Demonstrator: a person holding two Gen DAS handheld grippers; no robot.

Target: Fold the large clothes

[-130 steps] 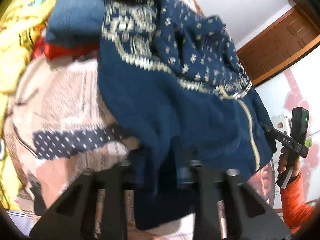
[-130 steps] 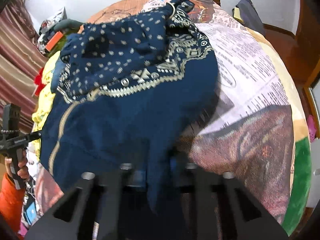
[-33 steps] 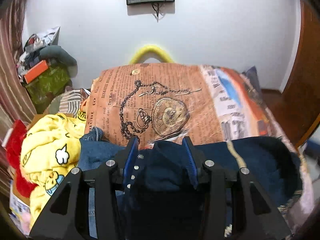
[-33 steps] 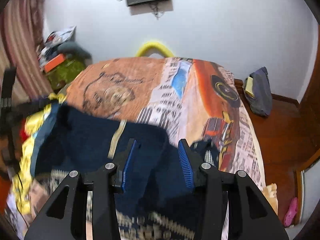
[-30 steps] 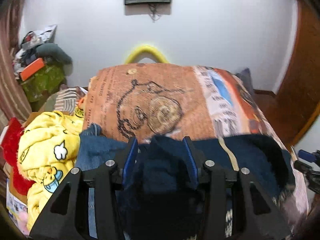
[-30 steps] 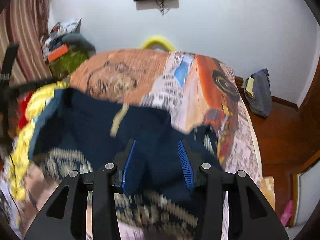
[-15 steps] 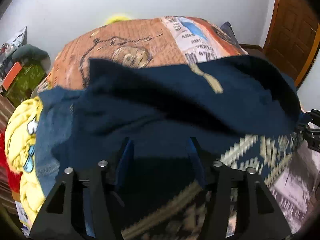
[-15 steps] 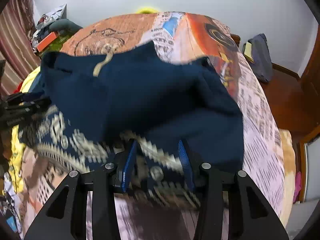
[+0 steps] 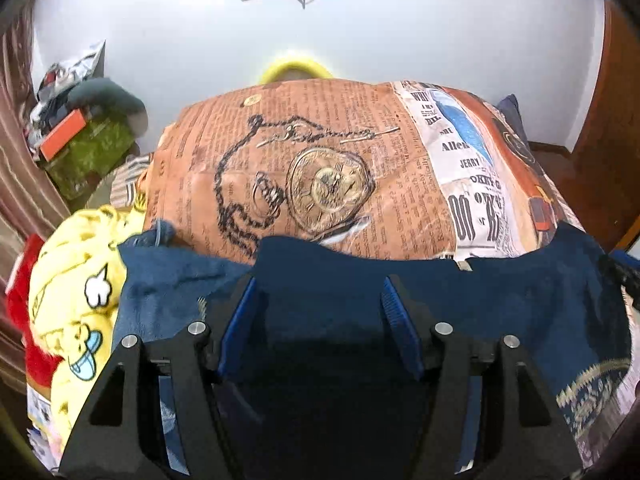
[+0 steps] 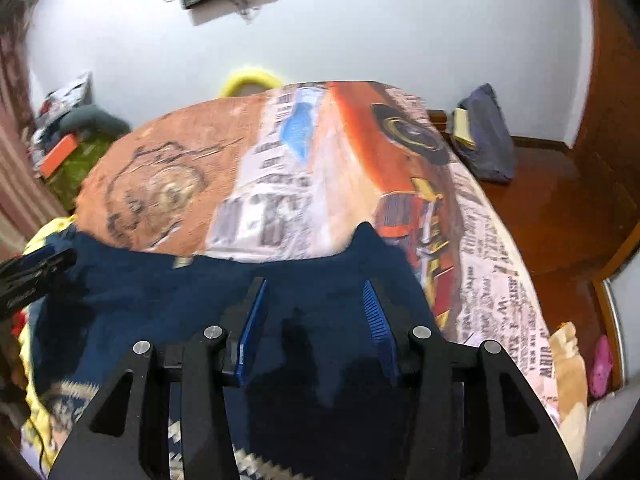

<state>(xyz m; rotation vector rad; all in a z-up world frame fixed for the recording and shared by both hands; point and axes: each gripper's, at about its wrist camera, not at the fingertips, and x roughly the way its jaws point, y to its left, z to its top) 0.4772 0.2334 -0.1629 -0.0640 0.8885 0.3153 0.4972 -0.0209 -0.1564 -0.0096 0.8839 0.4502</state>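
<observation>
two close wrist views down over one bed

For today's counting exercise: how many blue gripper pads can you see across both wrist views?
4. Two in the left wrist view, one left and one right over the navy garment. Two in the right wrist view, left and right.

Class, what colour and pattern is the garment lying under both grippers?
Dark navy garment with a cream geometric border; clearest in the left wrist view.
</observation>
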